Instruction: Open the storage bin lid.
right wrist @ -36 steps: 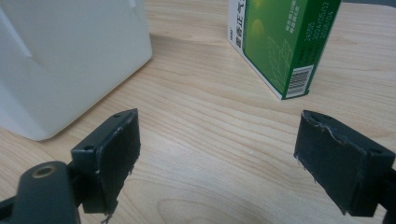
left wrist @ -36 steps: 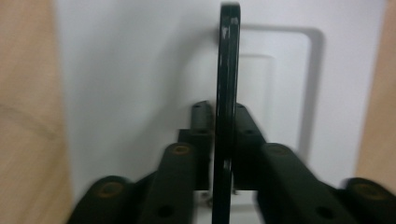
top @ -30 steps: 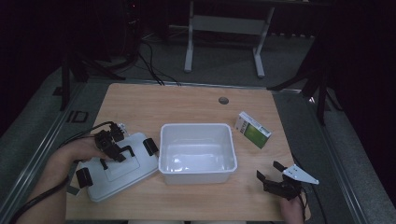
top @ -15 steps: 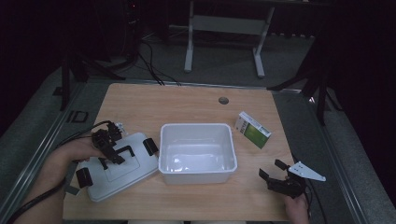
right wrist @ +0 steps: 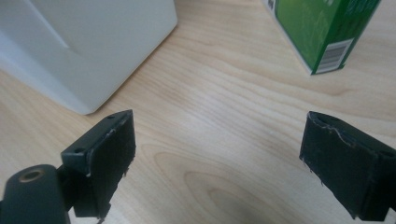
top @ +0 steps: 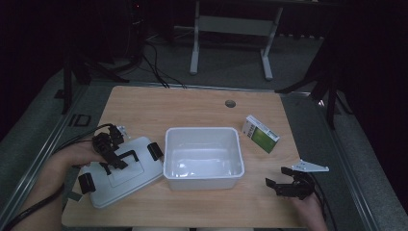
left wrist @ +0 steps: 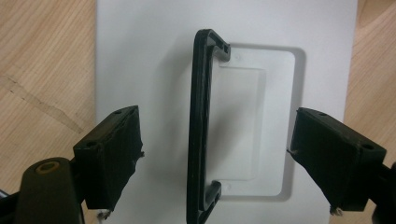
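since earlier: right gripper (top: 285,182) drifted slightly right, lid (top: 120,172) unmoved | high view: left gripper (top: 111,153) over lid at table's (top: 192,103) left edge; tub (top: 202,156) centre, box (top: 260,134) right, bare wood beyond | left gripper view: jaws apart straddling handle (left wrist: 201,126), lid cropped | right gripper view: jaws apart over wood; tub corner, box cut off

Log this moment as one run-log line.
left gripper: open, astride lid handle | right gripper: open, over bare table | bin: uncovered | green box: untouched
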